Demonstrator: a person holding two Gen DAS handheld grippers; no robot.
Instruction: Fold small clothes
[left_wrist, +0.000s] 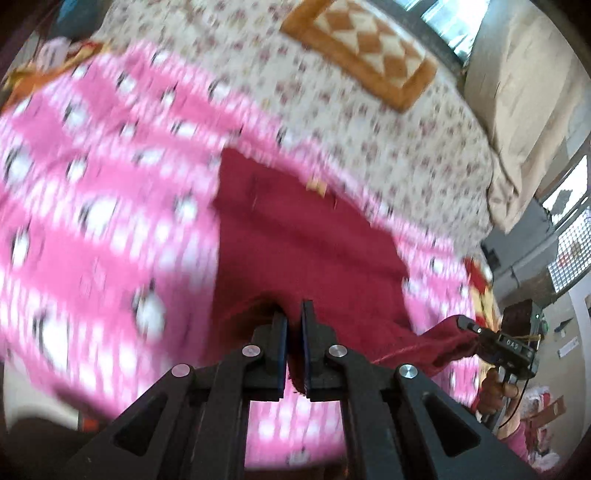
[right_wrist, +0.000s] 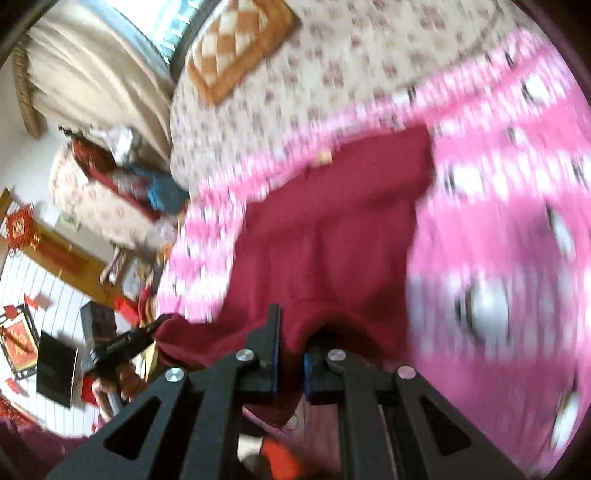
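On a bed with a pink cartoon-print blanket, both the left gripper and right gripper pinch the near edge of the dark red knitted garment, seemingly mid-fold; next, carry it across evenly.

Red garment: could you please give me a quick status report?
Left gripper and right gripper each shut on red garment. Garment stretched over pink blanket. Nothing in the way.
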